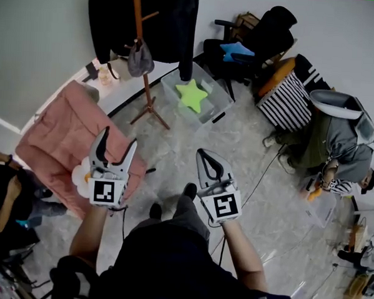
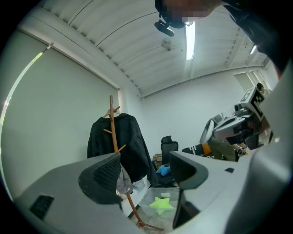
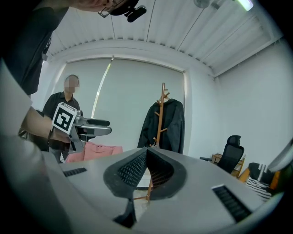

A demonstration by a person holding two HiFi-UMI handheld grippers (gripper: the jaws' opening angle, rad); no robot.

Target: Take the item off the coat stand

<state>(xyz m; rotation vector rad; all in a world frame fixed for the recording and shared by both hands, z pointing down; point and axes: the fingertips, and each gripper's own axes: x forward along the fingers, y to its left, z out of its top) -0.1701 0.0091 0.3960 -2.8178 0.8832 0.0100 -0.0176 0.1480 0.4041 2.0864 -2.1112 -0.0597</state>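
Note:
The wooden coat stand point(image 1: 144, 68) rises at the far wall. A black jacket point(image 1: 168, 23) hangs from its top, and a grey cap-like item point(image 1: 140, 59) hangs from a lower peg. My left gripper point(image 1: 119, 138) is open and empty, well short of the stand. In the left gripper view the stand point(image 2: 113, 132), jacket point(image 2: 132, 148) and grey item point(image 2: 123, 182) appear past the open left gripper point(image 2: 145, 157). My right gripper point(image 1: 202, 153) is shut on nothing. In the right gripper view the stand point(image 3: 160, 114) shows behind the shut right gripper point(image 3: 146, 152).
A clear bin point(image 1: 213, 106) holding a green star point(image 1: 192, 95) sits right of the stand's base. Behind it is an office chair point(image 1: 255, 37) with a blue star point(image 1: 236, 51). A pink-covered surface point(image 1: 63, 133) lies left. A person point(image 1: 337, 147) sits on the floor at right.

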